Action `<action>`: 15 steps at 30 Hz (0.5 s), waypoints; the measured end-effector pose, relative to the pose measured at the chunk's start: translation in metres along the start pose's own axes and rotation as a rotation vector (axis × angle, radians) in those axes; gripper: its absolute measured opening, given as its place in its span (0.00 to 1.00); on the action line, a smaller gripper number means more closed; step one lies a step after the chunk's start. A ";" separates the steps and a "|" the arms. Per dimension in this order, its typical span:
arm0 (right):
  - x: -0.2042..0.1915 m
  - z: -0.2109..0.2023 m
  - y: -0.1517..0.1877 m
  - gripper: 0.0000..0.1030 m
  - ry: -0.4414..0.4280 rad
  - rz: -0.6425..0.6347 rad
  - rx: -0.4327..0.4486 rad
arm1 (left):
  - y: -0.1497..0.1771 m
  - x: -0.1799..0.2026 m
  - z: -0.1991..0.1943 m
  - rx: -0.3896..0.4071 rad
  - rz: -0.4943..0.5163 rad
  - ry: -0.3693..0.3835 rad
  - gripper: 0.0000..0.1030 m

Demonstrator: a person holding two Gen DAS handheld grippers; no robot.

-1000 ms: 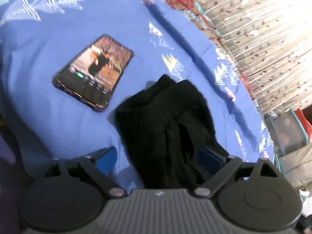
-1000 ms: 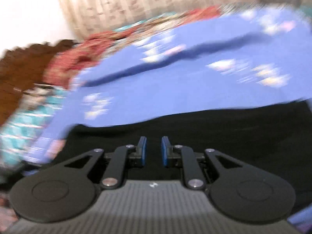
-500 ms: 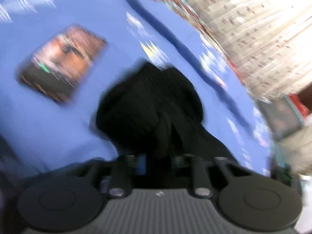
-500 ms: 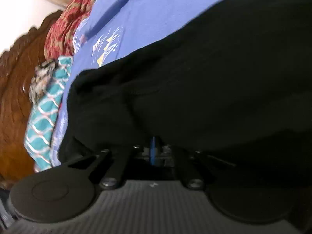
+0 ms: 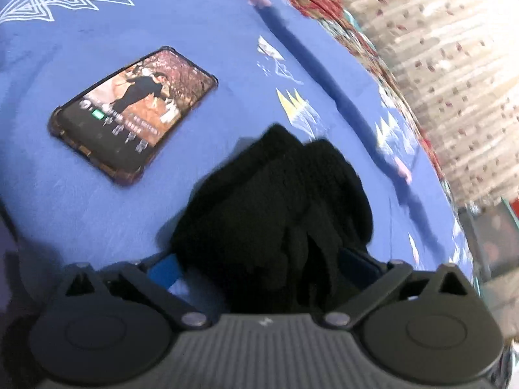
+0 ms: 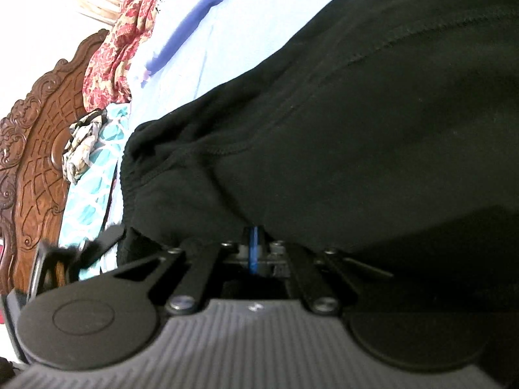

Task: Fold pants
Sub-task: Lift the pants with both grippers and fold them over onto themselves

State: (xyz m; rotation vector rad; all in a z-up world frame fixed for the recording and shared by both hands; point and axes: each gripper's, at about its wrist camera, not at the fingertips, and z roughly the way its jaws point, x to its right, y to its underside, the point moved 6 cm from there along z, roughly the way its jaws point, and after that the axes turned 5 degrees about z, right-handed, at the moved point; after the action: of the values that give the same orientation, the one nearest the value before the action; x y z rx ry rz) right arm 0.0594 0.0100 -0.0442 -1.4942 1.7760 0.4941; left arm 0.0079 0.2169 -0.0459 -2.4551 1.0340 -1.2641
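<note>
Blue bedding (image 5: 97,220) with white printed shapes is being used as the folding surface, and a patterned curtain (image 5: 454,64) is being seen behind it. The black pants (image 5: 275,201) are lying on it as a bunched heap.

The left gripper (image 5: 262,267) has just been opening; its jaws are standing wide apart, with bunched cloth lying between them but not being pressed. The right gripper (image 6: 254,253) is being kept shut, the blue pads together at the edge of the pants (image 6: 356,113); whether cloth is being pinched cannot be told.

A risk is being judged: if only one layer is being caught on the right side, the fold may be pulled crooked. The phone (image 5: 133,113), lying near the heap, may also be dragged or covered by the cloth.

The phone is being shown only in the left view. The carved wooden headboard (image 6: 35,162) and the pants' stitched seams are being shown only in the right view.
</note>
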 end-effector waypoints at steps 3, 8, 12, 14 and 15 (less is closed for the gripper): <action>0.003 -0.003 0.001 0.00 -0.008 0.002 0.003 | -0.010 0.006 0.018 0.006 -0.004 0.047 0.38; 0.015 -0.013 0.002 0.00 -0.023 0.010 -0.008 | -0.012 0.040 0.004 0.010 0.036 0.162 0.29; 0.021 -0.023 -0.001 0.01 -0.039 0.028 0.002 | 0.018 0.116 -0.030 0.047 0.390 0.276 0.29; 0.021 -0.048 -0.009 0.09 -0.030 0.013 0.081 | 0.047 0.149 -0.040 0.037 0.567 0.321 0.29; 0.023 -0.067 -0.015 0.09 -0.010 -0.018 0.158 | 0.067 0.163 -0.043 0.032 0.658 0.334 0.29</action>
State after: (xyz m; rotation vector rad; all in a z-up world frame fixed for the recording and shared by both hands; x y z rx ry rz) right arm 0.0530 -0.0566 -0.0155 -1.3939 1.7499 0.3437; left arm 0.0052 0.0660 0.0544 -1.6633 1.6955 -1.4319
